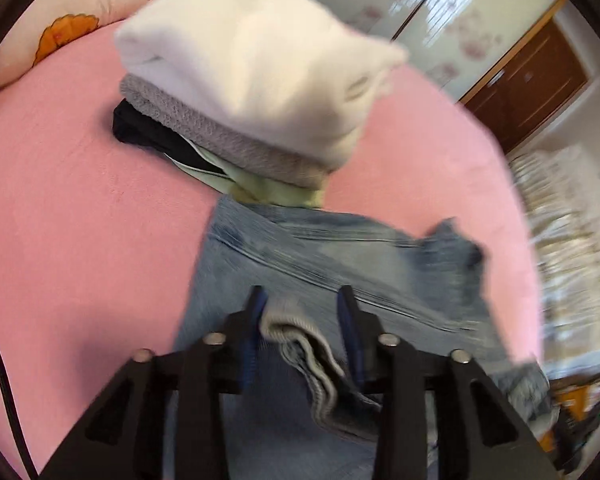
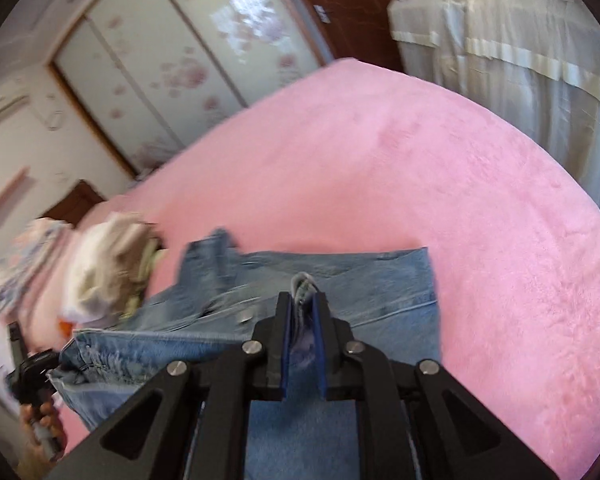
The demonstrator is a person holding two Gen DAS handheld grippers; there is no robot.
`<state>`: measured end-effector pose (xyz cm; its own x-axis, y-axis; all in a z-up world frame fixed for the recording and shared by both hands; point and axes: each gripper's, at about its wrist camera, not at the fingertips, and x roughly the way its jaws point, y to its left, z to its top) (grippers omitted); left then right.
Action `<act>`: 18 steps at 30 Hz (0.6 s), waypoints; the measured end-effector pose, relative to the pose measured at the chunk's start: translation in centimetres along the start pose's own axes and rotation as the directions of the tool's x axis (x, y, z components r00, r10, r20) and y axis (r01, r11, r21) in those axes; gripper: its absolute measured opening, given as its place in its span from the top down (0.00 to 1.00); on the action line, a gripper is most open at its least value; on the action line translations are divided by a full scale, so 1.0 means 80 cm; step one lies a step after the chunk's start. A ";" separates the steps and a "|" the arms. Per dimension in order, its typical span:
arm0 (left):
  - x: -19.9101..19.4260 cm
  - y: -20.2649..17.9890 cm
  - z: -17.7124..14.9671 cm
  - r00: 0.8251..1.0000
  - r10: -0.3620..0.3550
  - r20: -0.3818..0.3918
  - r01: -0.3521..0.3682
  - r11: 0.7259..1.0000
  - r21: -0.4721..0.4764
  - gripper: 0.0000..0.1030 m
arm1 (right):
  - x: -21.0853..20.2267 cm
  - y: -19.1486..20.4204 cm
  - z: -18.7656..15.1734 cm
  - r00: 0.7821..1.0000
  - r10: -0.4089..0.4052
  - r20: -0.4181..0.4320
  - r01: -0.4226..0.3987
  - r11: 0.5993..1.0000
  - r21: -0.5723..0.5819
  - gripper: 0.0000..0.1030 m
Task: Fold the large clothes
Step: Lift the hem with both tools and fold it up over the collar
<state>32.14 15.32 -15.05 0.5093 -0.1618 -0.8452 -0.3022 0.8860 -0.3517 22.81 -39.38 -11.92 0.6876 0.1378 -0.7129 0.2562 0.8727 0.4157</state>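
Note:
A pair of light blue jeans (image 1: pixel 339 264) lies partly folded on the pink bed (image 1: pixel 80 200). My left gripper (image 1: pixel 303 300) has a thick folded edge of the jeans between its fingers, which stand fairly wide apart around it. In the right wrist view the jeans (image 2: pixel 359 280) lie in front of me, and my right gripper (image 2: pixel 303 300) is shut on a bunched fold of the denim. The left gripper (image 2: pixel 32 368) and the hand holding it show at the lower left of that view.
A stack of folded clothes, white on top (image 1: pixel 252 64), then grey, pale green and dark, stands just beyond the jeans; it also shows in the right wrist view (image 2: pixel 108 264). A pillow (image 1: pixel 80 12) lies at the far left. Wardrobe doors (image 2: pixel 172 60) and a curtain (image 2: pixel 519 60) border the bed.

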 end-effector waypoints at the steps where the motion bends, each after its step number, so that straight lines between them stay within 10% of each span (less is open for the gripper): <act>1: 0.012 0.003 0.003 1.000 0.029 -0.001 -0.029 1.000 0.009 0.60 | 0.019 -0.007 0.004 0.999 -0.031 -0.029 0.032 0.999 0.016 0.88; 9: 0.038 0.031 0.001 1.000 -0.015 -0.016 0.017 0.990 0.137 0.43 | 0.063 -0.037 -0.015 0.989 0.040 -0.144 -0.042 0.999 -0.008 0.57; 18: 0.080 0.012 -0.024 0.990 -0.055 -0.127 0.092 0.946 0.309 0.28 | 0.105 -0.003 -0.029 0.975 -0.018 -0.223 -0.024 0.983 -0.182 0.53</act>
<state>33.61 14.28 -21.57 0.4184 -0.2642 -0.8690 0.0102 0.9581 -0.2864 26.91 -37.36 -19.34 0.5137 0.2233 -0.8284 0.1115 0.9400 0.3225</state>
